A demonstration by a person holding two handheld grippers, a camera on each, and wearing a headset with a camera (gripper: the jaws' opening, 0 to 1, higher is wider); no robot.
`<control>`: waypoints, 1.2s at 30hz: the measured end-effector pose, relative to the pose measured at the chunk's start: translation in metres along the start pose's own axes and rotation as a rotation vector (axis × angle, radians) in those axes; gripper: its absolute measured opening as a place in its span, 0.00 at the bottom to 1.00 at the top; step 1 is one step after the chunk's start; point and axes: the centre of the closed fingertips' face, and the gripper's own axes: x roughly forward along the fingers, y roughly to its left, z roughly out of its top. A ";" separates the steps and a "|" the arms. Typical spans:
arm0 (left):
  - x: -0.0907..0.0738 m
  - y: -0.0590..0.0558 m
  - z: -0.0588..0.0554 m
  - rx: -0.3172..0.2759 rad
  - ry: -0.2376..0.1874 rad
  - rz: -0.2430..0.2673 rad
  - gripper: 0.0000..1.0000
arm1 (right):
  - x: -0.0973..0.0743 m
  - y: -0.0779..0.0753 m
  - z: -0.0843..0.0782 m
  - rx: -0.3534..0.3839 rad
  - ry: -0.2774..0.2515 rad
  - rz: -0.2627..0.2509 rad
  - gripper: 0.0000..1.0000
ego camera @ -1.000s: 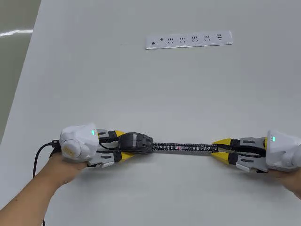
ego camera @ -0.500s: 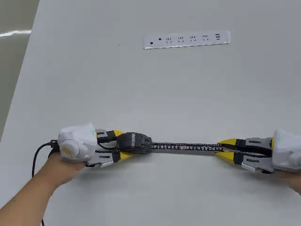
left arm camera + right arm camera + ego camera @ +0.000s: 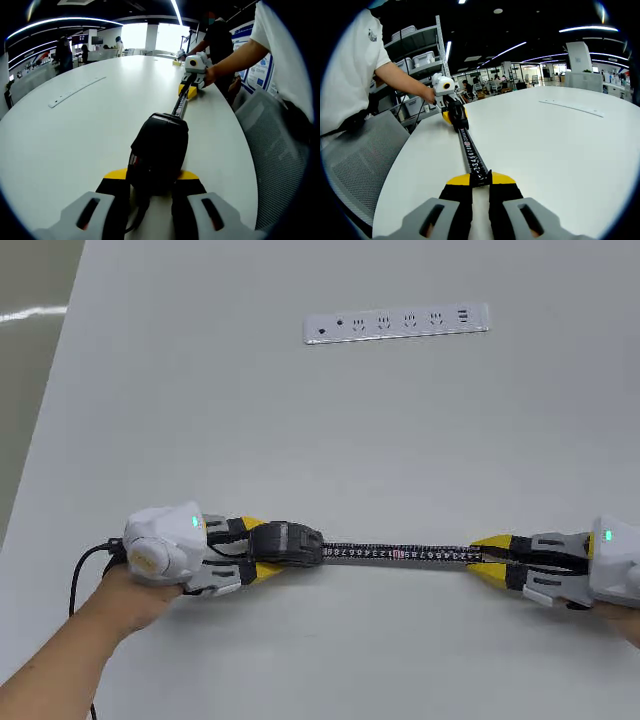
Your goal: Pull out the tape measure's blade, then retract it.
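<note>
A black tape measure case point(image 3: 287, 542) lies on the white table, and my left gripper point(image 3: 262, 546) is shut on its rear end. In the left gripper view the case point(image 3: 158, 150) sits between the yellow-tipped jaws of the left gripper point(image 3: 150, 176). The dark numbered blade point(image 3: 398, 554) runs out of the case to the right. My right gripper point(image 3: 487, 560) is shut on the blade's end. In the right gripper view the blade point(image 3: 471, 155) leads from the right gripper point(image 3: 480, 180) to the case point(image 3: 457, 116) far off.
A white power strip point(image 3: 396, 323) lies at the back of the white table point(image 3: 300, 420). A black cable point(image 3: 85, 575) trails from the left gripper near the table's left edge. A grey mesh chair point(image 3: 357, 160) stands beside the table.
My right gripper has moved further right with the blade's end, so more blade is out. The left gripper and the case have stayed put.
</note>
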 end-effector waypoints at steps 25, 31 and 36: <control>-0.001 0.000 0.001 0.000 0.002 -0.001 0.28 | -0.022 -0.008 -0.008 0.026 0.002 -0.018 0.09; -0.001 0.000 0.000 -0.001 0.003 0.001 0.28 | -0.021 -0.009 -0.007 0.026 -0.003 -0.018 0.09; -0.001 0.000 0.000 -0.001 0.003 0.000 0.28 | -0.022 -0.010 -0.007 0.032 -0.007 -0.024 0.09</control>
